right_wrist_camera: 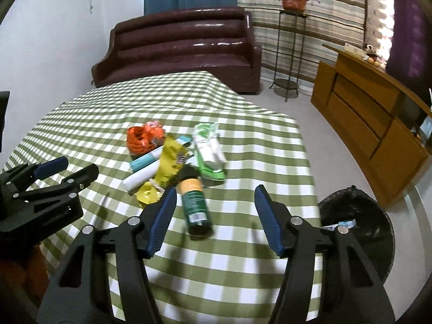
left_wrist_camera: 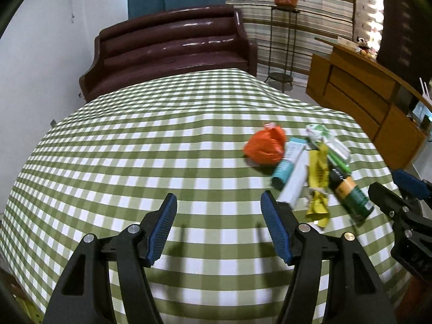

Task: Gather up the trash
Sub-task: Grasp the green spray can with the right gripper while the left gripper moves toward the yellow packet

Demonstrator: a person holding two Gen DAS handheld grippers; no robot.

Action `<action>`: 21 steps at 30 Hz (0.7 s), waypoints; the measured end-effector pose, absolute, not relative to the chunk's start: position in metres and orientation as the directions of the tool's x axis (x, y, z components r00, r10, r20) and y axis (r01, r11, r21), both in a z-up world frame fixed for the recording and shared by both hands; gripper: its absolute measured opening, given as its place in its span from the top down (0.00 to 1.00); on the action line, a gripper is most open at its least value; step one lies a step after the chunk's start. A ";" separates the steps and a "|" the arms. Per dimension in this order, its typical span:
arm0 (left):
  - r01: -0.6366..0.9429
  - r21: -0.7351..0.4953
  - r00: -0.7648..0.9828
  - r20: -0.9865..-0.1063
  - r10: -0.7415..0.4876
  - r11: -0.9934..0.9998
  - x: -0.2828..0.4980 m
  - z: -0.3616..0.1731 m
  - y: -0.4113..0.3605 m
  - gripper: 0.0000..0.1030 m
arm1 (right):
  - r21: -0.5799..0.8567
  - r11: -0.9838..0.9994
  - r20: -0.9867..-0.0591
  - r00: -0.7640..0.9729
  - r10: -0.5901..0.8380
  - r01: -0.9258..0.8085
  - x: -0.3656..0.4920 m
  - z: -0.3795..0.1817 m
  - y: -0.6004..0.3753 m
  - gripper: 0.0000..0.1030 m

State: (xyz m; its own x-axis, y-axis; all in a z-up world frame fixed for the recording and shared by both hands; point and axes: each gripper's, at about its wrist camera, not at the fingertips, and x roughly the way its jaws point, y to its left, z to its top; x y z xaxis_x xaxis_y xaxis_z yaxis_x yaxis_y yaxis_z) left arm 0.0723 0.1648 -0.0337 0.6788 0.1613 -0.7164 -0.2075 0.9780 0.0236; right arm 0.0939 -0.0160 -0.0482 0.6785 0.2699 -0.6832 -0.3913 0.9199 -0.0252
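Note:
A pile of trash lies on the green checked tablecloth point(left_wrist_camera: 135, 140). It holds a crumpled orange bag point(left_wrist_camera: 266, 145) point(right_wrist_camera: 144, 137), a teal-and-white tube box point(left_wrist_camera: 290, 170) point(right_wrist_camera: 144, 168), a yellow wrapper point(left_wrist_camera: 318, 186) point(right_wrist_camera: 168, 166), a green-and-white packet point(left_wrist_camera: 328, 141) point(right_wrist_camera: 209, 148) and a dark green bottle point(left_wrist_camera: 352, 194) point(right_wrist_camera: 194, 202). My left gripper point(left_wrist_camera: 218, 202) is open and empty, left of the pile. My right gripper point(right_wrist_camera: 214, 195) is open and empty, with the bottle lying between its fingers. Each gripper shows in the other's view: the right gripper point(left_wrist_camera: 397, 186) and the left gripper point(right_wrist_camera: 78, 170).
A black-lined trash bin point(right_wrist_camera: 359, 216) stands on the floor right of the table and holds some litter. A dark brown sofa point(right_wrist_camera: 183, 46) is behind the table. A wooden cabinet point(right_wrist_camera: 372, 124) and a plant stand point(right_wrist_camera: 291, 43) are at the right.

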 end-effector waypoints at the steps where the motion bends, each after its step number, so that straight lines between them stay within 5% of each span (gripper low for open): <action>1: -0.212 0.024 0.677 -0.718 0.164 0.977 0.072 -0.035 0.168 0.39 | -0.027 0.918 -0.688 0.674 0.270 -0.396 0.095 -0.050 -0.013 0.46; 21: -0.214 0.003 0.665 -0.732 0.148 0.977 0.073 -0.044 0.181 0.39 | -0.045 0.905 -0.760 0.602 0.243 -0.423 0.106 -0.072 0.013 0.78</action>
State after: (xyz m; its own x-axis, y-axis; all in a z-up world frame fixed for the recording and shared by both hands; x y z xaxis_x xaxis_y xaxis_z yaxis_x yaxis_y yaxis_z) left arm 0.0728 0.1809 -0.0441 0.6649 0.1479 -0.7322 -0.2144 0.9768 0.0026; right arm 0.1062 0.0135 -0.0720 0.6021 0.2432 -0.7605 -0.4226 0.9052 -0.0452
